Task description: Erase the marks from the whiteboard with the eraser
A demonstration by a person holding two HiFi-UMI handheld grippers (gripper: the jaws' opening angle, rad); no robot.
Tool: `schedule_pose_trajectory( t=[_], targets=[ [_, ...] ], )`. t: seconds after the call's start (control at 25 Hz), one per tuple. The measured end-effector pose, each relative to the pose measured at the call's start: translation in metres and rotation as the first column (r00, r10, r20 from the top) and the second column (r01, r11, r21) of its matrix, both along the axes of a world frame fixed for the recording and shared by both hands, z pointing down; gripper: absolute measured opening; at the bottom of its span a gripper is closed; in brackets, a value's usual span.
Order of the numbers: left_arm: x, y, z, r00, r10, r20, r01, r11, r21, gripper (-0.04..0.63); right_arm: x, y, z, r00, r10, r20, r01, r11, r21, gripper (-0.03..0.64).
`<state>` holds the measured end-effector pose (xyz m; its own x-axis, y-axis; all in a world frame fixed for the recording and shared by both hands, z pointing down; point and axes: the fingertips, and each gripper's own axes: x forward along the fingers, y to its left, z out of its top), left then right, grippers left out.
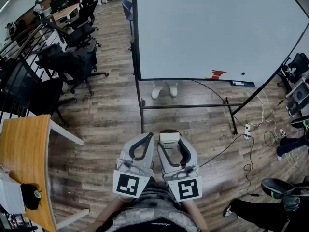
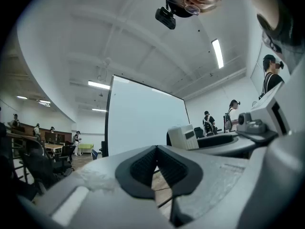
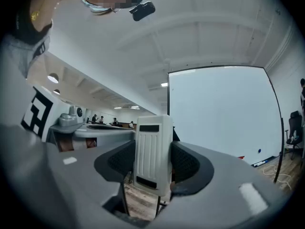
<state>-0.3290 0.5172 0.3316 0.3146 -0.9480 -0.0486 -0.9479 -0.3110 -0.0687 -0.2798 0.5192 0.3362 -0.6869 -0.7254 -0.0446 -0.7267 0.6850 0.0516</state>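
Observation:
The whiteboard (image 1: 212,28) stands on a wheeled frame ahead of me, with a red mark (image 1: 215,74) and a small blue dot (image 1: 242,73) near its lower edge. In the right gripper view the same whiteboard (image 3: 221,111) fills the right side. My right gripper (image 1: 169,140) is shut on a white ribbed eraser (image 3: 152,151), held upright between the jaws, well short of the board. Beside it my left gripper (image 1: 145,139) is shut with nothing between its black pads (image 2: 143,168). Both grippers are held close to my body.
A wooden table (image 1: 21,163) is at my lower left. Black office chairs (image 1: 72,57) stand left of the board. Cables and a power strip (image 1: 248,129) lie on the wooden floor at the right, by the board's stand (image 1: 188,106). Someone's feet (image 1: 163,91) show behind the board.

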Motion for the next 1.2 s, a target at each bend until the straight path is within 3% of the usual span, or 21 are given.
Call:
schedule_pose_trajectory(
  t=[0.32,0.72,0.88,1.2],
  targets=[
    [-0.014,-0.011,-0.001,1.000,0.024,-0.008,-0.023,1.000,0.015,0.003,-0.020,-0.011,0.001,1.000,-0.026,0.013,0.026,1.000,-0.010,0.242],
    [-0.028,-0.042,0.015,0.997,0.069,-0.037,-0.070,0.997,-0.019,0.003,-0.033,-0.044,0.013,1.000,0.030,0.009,-0.029,0.999,-0.045,0.242],
    [-0.034,-0.080,0.020,0.998,0.054,-0.038,-0.055,0.998,-0.030,0.003,-0.032,-0.083,0.023,0.999,0.038,-0.013,-0.039,0.997,-0.071,0.242],
    [-0.024,-0.208,0.005,1.000,0.008,-0.025,-0.008,1.000,-0.012,0.003,-0.023,-0.214,-0.002,0.998,-0.028,0.057,0.029,1.000,-0.005,0.242]
  ],
)
